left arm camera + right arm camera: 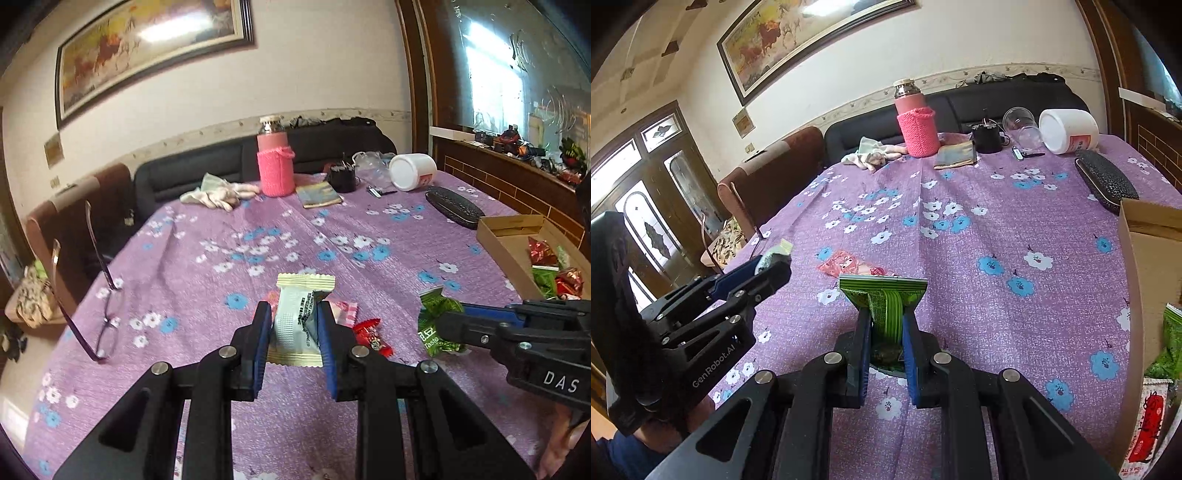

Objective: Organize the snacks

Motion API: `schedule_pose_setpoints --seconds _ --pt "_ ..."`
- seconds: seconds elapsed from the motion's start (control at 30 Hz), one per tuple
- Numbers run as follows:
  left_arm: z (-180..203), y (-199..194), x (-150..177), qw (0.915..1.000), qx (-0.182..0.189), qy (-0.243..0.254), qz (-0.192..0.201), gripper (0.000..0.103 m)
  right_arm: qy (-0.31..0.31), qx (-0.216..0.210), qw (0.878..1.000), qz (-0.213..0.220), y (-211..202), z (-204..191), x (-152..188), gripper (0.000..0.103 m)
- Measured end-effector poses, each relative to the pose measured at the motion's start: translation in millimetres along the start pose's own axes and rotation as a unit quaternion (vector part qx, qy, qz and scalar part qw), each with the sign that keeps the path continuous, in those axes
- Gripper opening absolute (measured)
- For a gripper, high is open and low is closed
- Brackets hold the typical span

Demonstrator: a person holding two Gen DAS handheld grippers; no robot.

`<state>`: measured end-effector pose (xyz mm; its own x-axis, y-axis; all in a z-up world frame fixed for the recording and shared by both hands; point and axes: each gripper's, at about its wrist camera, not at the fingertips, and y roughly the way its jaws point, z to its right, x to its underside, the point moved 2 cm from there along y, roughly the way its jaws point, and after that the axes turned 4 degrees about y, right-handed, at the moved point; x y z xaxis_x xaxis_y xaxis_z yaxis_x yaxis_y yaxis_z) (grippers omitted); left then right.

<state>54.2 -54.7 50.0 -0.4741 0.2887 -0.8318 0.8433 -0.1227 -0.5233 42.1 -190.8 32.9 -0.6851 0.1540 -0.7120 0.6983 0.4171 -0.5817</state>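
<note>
My left gripper (294, 314) is shut on a cream and grey snack packet (297, 317), held upright just above the purple flowered tablecloth (221, 258). Behind it on the cloth lie a pink packet (347, 310) and a small red candy (371, 334). My right gripper (886, 317) is shut on a green snack packet (884, 295), seen in the left wrist view as the green packet (437, 325) at the right. The left gripper (774, 264) shows at the left of the right wrist view. A pink packet (849, 266) lies flat ahead. A cardboard box (506, 243) at the right edge holds several red and green snacks.
Folded glasses (105, 314) lie at the table's left edge. At the far end stand a pink knit-sleeved bottle (275, 166), a tipped white jar (412, 171), gloves (218, 194), a booklet (319, 195) and a dark glasses case (454, 206). A sofa (207, 166) runs behind the table.
</note>
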Motion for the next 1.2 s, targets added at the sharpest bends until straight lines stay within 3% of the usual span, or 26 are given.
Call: schedule_pose_setpoints --seconds 0.5,1.2 --pt "5.3 -8.6 -1.1 0.9987 -0.035 0.028 0.026 0.025 0.000 0.007 1.000 0.004 -1.2 1.4 0.6 0.017" --pt "9.4 -10.0 0.9 0.9979 -0.039 0.042 0.030 0.025 0.006 0.011 1.000 0.006 -4.1 5.7 -0.9 0.017"
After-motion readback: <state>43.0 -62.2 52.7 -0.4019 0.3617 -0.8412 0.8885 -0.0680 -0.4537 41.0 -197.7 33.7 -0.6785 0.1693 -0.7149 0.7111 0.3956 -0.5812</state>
